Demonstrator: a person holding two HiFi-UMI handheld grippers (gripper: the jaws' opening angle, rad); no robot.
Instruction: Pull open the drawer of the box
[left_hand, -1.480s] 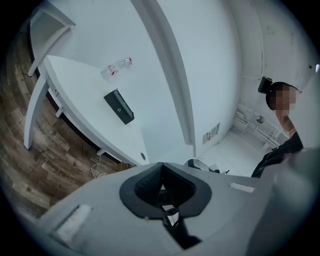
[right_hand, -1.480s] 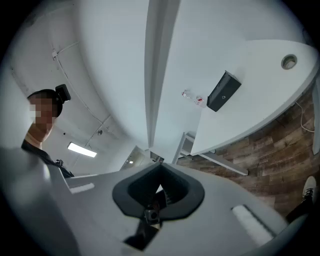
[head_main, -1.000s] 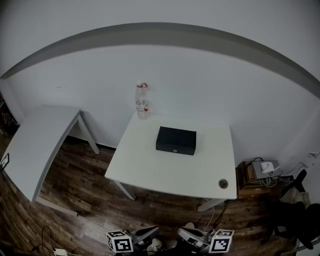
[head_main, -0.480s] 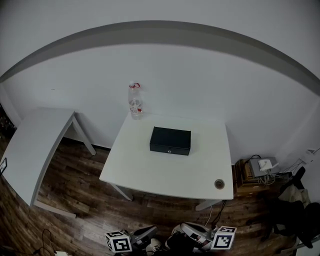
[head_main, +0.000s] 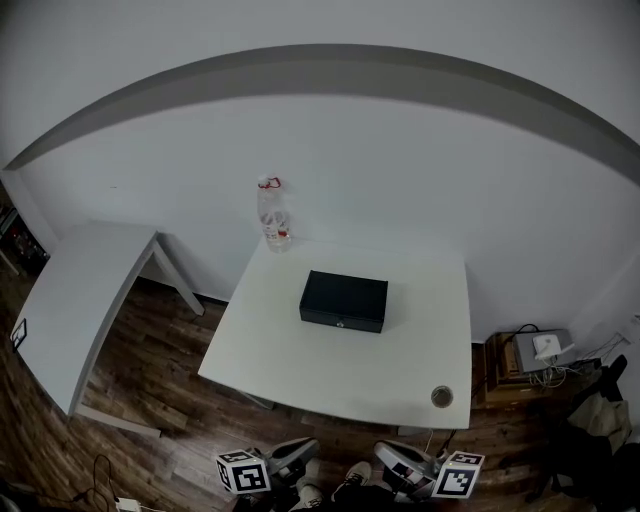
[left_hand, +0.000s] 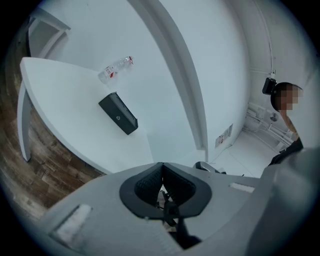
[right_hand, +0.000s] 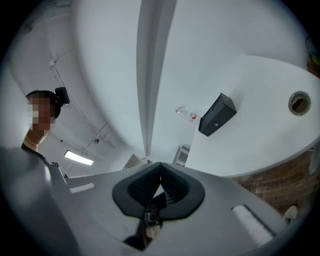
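Observation:
A black box (head_main: 344, 301) lies mid-table on the white table (head_main: 300, 370), its drawer front with a small knob (head_main: 341, 322) flush and facing me. The box also shows in the left gripper view (left_hand: 118, 113) and the right gripper view (right_hand: 217, 114). Both grippers hang low at the picture's bottom edge, well short of the table. My left gripper (head_main: 303, 449) has its jaws shut with nothing between them (left_hand: 161, 165). My right gripper (head_main: 388, 452) is likewise shut and empty (right_hand: 160, 164).
A clear plastic bottle (head_main: 272, 215) stands at the table's far left corner. A round cable hole (head_main: 441, 397) sits near the front right corner. A second white table (head_main: 70, 300) stands to the left, a low shelf with devices and cables (head_main: 535, 350) to the right. Wooden floor (head_main: 180, 400) lies between.
The head view has shifted, so table and box sit slightly lower in the picture. Both grippers have moved a little at the bottom edge, the right one further right. Jaws stay shut.

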